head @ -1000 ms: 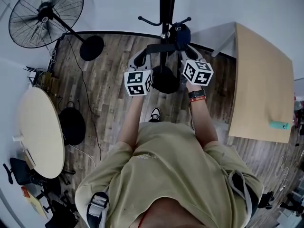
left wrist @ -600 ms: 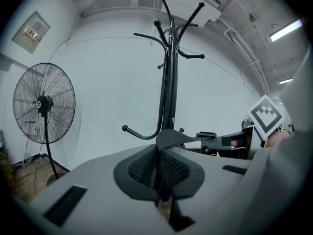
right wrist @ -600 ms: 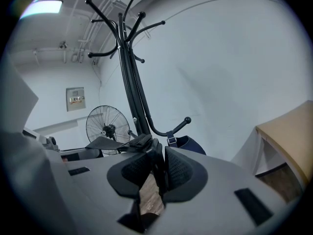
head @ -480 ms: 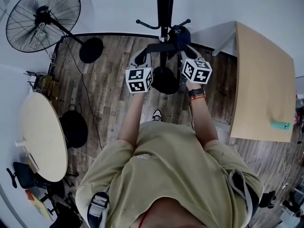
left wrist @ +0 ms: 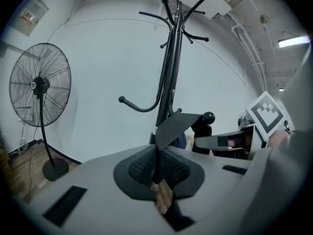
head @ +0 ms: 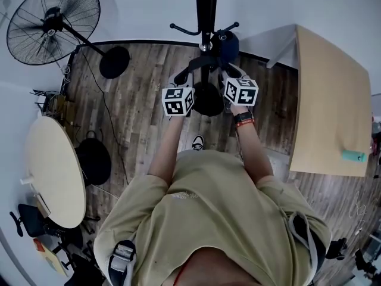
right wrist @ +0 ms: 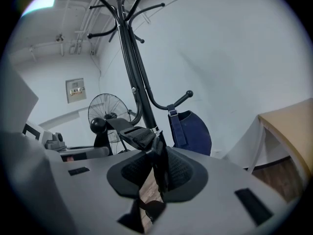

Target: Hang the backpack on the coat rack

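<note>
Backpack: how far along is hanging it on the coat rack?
Done: a blue bag already hangs from a hook of the coat rack; I can't tell whether it is the one to hang. In hand: left gripper and right gripper each shut on a black strap beside the rack. Left: seat that strap on a hook, then release.

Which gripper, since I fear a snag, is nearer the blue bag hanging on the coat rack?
Right. The right gripper sits close to the blue bag, on its side of the coat rack pole; the left gripper is across the pole.
</note>
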`<state>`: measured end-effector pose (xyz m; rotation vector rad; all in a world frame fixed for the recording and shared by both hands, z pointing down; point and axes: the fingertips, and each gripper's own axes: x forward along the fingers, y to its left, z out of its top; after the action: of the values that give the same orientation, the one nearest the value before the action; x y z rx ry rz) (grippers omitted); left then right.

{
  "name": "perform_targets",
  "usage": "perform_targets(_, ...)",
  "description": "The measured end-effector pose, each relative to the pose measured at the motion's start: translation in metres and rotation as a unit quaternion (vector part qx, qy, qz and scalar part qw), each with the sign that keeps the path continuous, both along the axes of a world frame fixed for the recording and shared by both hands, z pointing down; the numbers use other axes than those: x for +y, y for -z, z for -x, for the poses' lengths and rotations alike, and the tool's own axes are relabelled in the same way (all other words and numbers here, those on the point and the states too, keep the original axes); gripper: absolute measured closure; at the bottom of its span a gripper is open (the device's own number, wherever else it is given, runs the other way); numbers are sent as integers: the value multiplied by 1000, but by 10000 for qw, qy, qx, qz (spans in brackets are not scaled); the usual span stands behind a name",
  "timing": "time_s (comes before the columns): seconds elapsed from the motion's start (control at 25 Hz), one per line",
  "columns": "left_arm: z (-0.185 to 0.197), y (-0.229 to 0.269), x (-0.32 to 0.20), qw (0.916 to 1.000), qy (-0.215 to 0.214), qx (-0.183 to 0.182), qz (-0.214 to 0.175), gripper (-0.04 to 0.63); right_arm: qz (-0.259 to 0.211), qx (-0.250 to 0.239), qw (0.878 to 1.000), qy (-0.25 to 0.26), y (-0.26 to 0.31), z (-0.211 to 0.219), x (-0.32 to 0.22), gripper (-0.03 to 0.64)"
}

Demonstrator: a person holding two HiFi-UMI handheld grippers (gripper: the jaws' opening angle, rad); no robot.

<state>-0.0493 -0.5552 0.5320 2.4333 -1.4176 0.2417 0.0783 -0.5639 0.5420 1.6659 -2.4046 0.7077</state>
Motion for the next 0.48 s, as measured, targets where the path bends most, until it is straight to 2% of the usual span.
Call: perform_targets(0.48, -36, -35, 20, 9978, -526, 66, 394, 569, 132, -94, 9994, 300, -19, 26, 9, 513)
